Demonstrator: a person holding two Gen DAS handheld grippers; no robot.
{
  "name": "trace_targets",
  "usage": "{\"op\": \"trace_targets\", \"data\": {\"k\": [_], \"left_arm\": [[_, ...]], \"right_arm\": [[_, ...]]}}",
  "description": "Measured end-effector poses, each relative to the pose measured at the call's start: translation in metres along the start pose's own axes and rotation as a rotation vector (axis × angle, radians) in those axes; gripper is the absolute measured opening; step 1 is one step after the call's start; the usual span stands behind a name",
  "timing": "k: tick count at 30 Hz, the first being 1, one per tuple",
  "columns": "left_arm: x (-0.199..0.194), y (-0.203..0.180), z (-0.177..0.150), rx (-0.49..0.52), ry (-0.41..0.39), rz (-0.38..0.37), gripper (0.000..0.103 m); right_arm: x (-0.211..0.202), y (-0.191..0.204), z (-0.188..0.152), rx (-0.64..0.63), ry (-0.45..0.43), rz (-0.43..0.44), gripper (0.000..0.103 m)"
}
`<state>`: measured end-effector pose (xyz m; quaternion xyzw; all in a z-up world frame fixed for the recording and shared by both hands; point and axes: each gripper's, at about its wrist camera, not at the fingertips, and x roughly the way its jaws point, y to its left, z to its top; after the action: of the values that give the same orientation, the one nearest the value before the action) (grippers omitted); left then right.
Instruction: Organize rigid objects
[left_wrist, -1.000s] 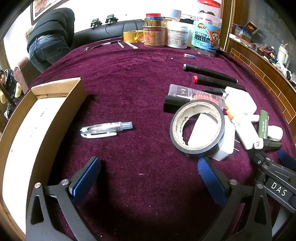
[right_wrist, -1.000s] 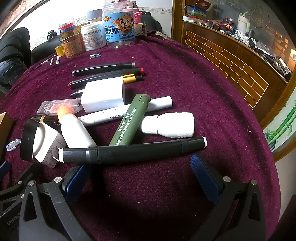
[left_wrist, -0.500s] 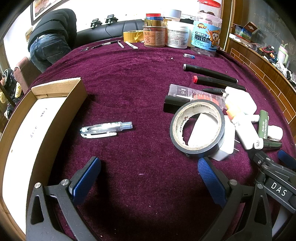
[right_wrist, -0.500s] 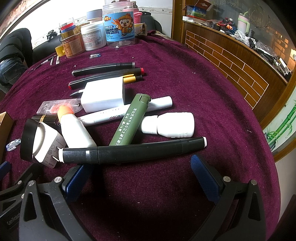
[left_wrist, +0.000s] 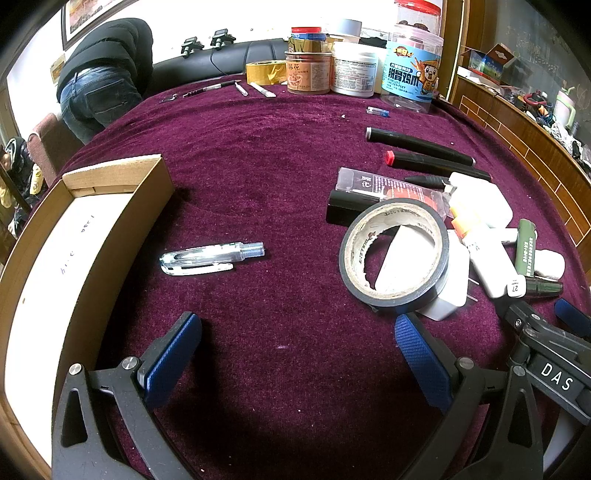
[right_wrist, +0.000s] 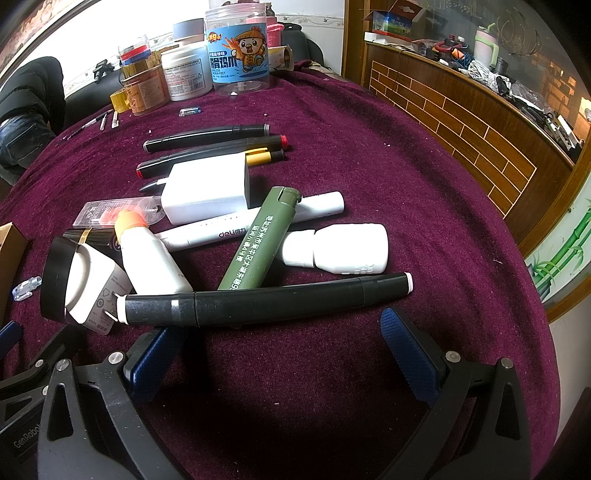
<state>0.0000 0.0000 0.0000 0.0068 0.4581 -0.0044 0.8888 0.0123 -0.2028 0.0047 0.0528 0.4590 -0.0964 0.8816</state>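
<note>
Looks like barely anything's sorted yet. The cardboard box sits empty on the tabletop, the clear pen lies near it, and the markers-and-bottles pile is untouched. Left gripper and right gripper both gape wide, holding nothing.

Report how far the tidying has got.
Nothing looks sorted yet: the cardboard box holds nothing. Both claws, left and right, are open and hold nothing. Left to do: the clear pen cap, tape roll and black marker lie on the cloth.
</note>
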Motion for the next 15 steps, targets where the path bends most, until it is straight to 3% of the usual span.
{"op": "trace_targets", "data": {"k": [12, 15], "left_arm": [[0.0000, 0.0000, 0.0000, 0.000, 0.000, 0.000, 0.102], [0.0000, 0.0000, -0.0001, 0.000, 0.000, 0.000, 0.102]], "right_arm": [[0.0020, 0.0025, 0.0010, -0.020, 0.001, 0.005, 0.103], [0.0032, 0.0021, 0.0028, -0.100, 0.021, 0.075, 0.103]]}}
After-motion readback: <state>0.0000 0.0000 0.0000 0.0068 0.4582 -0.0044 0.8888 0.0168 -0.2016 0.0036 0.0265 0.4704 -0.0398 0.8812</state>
